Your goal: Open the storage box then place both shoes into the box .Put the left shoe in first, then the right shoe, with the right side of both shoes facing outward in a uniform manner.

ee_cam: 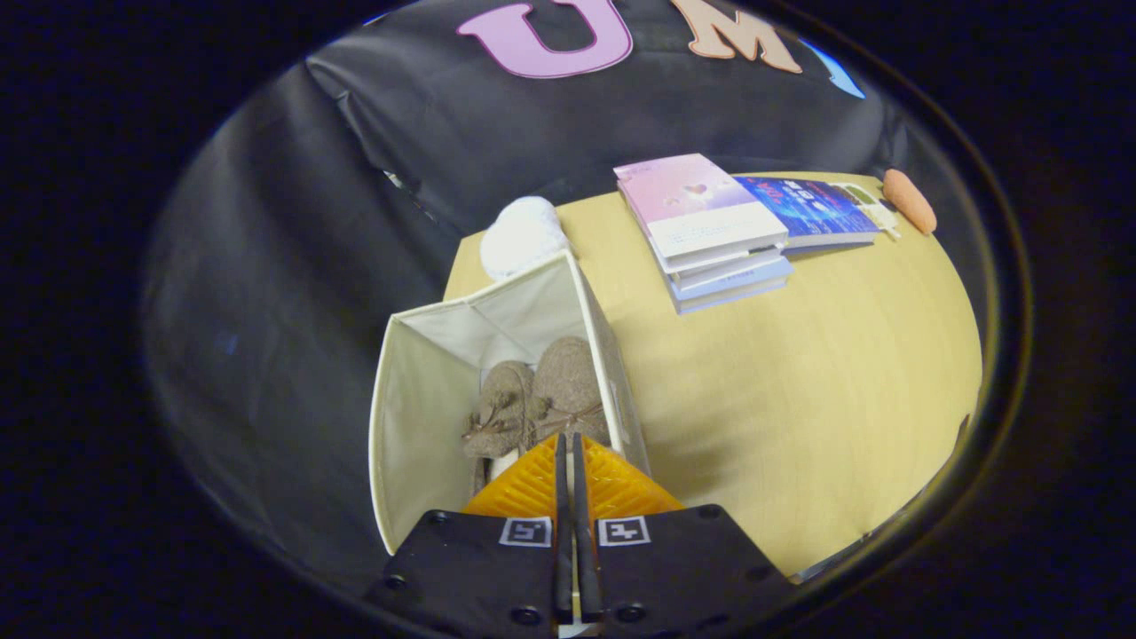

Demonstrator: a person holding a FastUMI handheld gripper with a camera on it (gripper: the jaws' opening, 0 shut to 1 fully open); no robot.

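An open white fabric storage box stands at the left edge of the wooden table. Two brown fuzzy shoes lie side by side inside it. One shoe is on the left and the other shoe rests against the box's right wall. My gripper hovers over the near end of the box, fingers pressed together. The fingertips sit right at the lace bow of the right-hand shoe. I see nothing held between the fingers.
A white fluffy object lies just beyond the box. Farther right on the table sit a stack of books, a blue book and an orange oblong object. The table's near edge runs at the right.
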